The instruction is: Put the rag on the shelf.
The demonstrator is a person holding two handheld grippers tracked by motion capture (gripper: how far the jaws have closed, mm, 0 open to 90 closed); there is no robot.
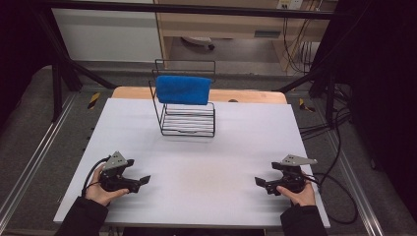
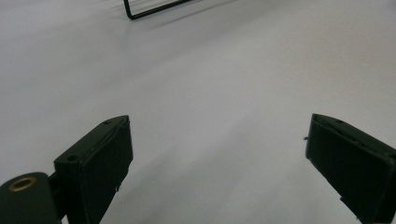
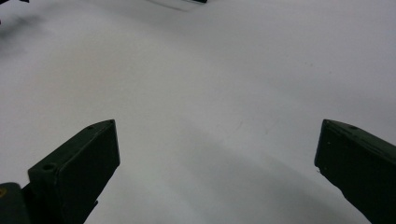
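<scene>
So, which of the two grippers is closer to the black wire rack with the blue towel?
The left gripper. It rests nearer the wire rack, which stands left of the table's middle; the right gripper lies farther away.

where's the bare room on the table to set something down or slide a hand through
The widest free patch is the white table between the left gripper and the right gripper, running up to the wire rack. Bare strips also flank the rack on both sides. It is crowded only at the rack itself, where the blue cloth drapes over its top bar.
</scene>
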